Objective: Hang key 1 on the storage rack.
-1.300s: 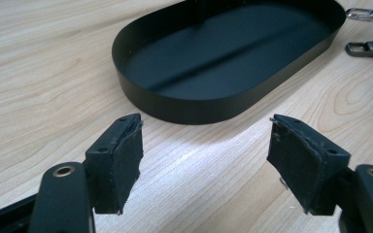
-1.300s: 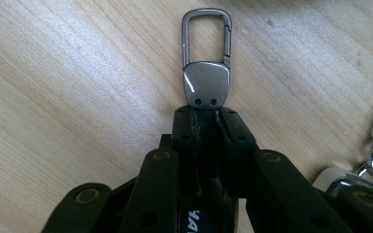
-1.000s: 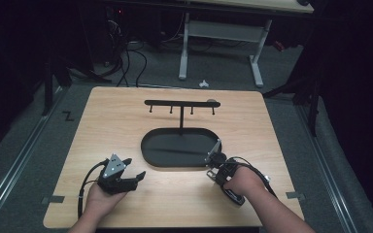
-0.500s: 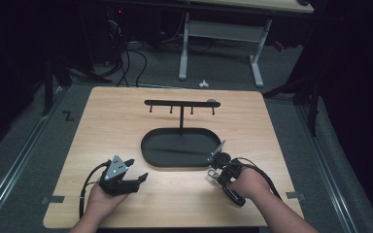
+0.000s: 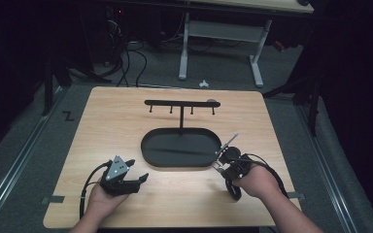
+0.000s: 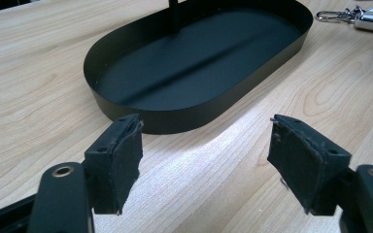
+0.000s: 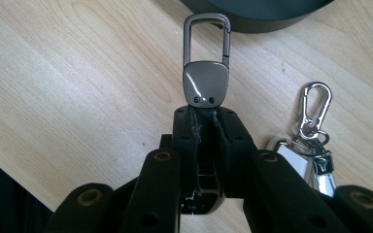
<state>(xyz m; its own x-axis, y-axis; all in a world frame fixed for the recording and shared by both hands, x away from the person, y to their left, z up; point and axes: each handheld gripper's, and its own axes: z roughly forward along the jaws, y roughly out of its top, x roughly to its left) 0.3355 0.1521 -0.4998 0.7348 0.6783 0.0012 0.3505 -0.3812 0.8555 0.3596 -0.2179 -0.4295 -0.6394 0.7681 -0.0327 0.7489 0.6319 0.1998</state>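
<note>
Left tongs [image 6: 204, 160] are hanging released over the table [image 5: 102, 126], near the black oval tray [image 6: 194, 58] of the hook stand [image 5: 180, 104]. Right tongs [image 7: 206, 114] are grasping a dark carabiner keychain [image 7: 206, 73] just beside the silver clip [image 7: 315, 109].

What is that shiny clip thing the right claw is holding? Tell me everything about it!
The clip is a dark grey, shiny metal keychain clasp. It has a long rounded loop at the far end and a smooth shield-shaped body with two tiny holes near its base. The right claw is shut on that base, so the rest below is hidden. The clip points straight out from the claw toward the black tray, its loop ending just short of the tray's wall. Whether it touches the table is unclear.
</note>
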